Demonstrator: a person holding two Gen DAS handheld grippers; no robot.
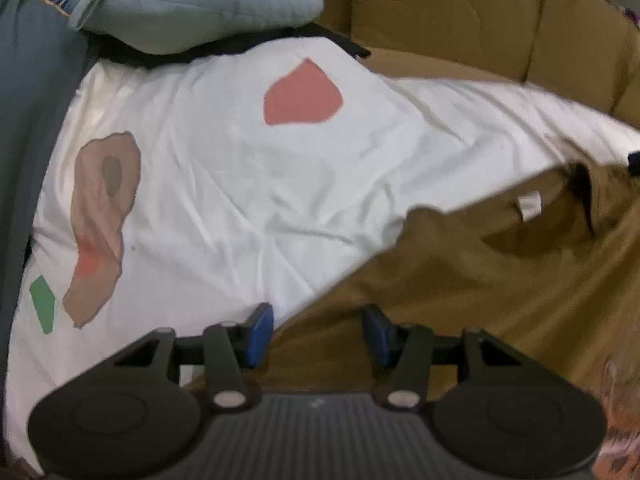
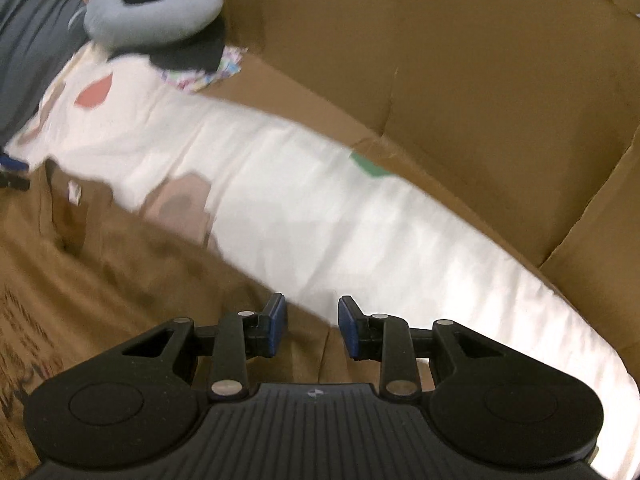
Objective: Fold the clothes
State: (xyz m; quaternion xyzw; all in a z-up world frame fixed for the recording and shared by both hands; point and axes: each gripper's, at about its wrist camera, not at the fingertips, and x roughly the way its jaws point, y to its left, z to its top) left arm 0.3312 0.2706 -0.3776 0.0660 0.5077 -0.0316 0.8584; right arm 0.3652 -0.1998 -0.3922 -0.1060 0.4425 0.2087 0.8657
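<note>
Cardboard walls (image 2: 460, 80) close in the back and right of the scene, big brown panels with fold creases, also seen in the left wrist view (image 1: 460, 12). White sheet (image 1: 240, 184) with printed patches covers the surface below; a pink patch (image 1: 302, 94), a tan blob with a darker spot (image 1: 102, 216) and a small green shape (image 1: 42, 304) show on it. In the right wrist view the same sheet (image 2: 320, 216) runs as a long band toward the lower right, with a green patch at its far edge against the cardboard. Brown garment (image 1: 460, 280) lies spread on the sheet, wrinkled, neck opening up with a small white label (image 1: 529, 205) inside the collar; in the right wrist view it (image 2: 120, 264) fills the left and lower middle, dark print at the far left edge, unreadable. Grey-blue neck pillow (image 1: 192, 4) sits at the far end on something dark, next to a dark grey cloth (image 1: 28, 120) along the left side. Left claw (image 1: 318, 334) is spread wide, blue pads apart, nothing between them, hovering low over the garment edge where brown meets white. Right claw (image 2: 313, 330) is also parted, a bit narrower, empty, over the garment's border with the sheet. Contact with fabric cannot be told for either. Motion blur in both views.
</note>
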